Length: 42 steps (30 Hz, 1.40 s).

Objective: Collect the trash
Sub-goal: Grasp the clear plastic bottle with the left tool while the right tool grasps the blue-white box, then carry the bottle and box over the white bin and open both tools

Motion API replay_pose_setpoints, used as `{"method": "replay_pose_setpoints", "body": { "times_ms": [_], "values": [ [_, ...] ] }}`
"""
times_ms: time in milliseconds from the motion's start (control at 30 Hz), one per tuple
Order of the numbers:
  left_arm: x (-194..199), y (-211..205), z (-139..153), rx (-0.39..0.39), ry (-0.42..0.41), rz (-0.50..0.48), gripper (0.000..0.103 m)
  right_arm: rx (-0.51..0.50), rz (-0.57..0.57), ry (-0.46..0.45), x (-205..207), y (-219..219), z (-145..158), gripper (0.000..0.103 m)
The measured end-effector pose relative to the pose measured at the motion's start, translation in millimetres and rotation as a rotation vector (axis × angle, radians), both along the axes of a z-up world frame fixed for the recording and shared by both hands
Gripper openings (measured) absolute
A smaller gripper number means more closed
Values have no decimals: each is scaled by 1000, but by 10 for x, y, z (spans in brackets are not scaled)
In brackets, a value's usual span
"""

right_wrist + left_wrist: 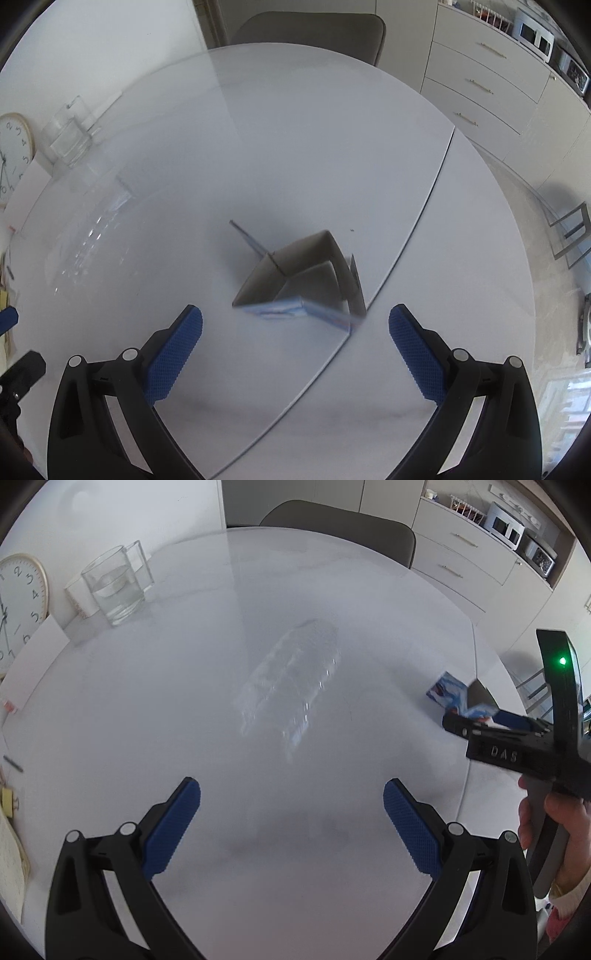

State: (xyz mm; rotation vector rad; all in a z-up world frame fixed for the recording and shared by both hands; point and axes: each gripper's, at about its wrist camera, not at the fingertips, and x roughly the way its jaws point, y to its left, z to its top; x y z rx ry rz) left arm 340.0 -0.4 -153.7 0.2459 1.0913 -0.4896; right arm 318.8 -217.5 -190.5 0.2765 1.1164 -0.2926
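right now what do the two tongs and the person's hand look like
Both tongs, left and right, have curved black plastic arms, silver pivot pins and blue knurled pads. Seen from the left wrist view, the right tool's black body carries raised letters "DAS", a green light on its upright black bracket, and a grey handle. The hand gripping it shows a cream knitted cuff.

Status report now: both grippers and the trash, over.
Left gripper open, empty. Right gripper open, empty. Plastic bottle and torn carton lying on table. Path clear.
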Motion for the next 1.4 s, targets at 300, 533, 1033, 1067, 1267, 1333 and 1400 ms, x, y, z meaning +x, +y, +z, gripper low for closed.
{"method": "replay_pose_setpoints", "body": {
  "times_ms": [300,533,1033,1067,1267,1333,1400],
  "values": [
    [441,-308,-84,58,-38,-92,95,-14,91,63,123,-21,-104,45],
    [687,-516,-221,79,5,-179,95,38,100,26,-37,-48,69,36],
    [830,-679,-430,129,55,-210,65,97,113,-19,-248,-25,277,36],
    [809,-679,-438,128,55,-208,65,100,115,-21,-251,-19,285,36],
    [604,-597,-256,105,43,-170,65,107,122,-40,-343,5,413,36],
    [437,-563,-148,104,29,-156,65,111,125,-48,-427,17,479,36],
    [291,-533,-60,95,23,-144,65,106,132,-57,-541,40,555,36]
  ]
}}
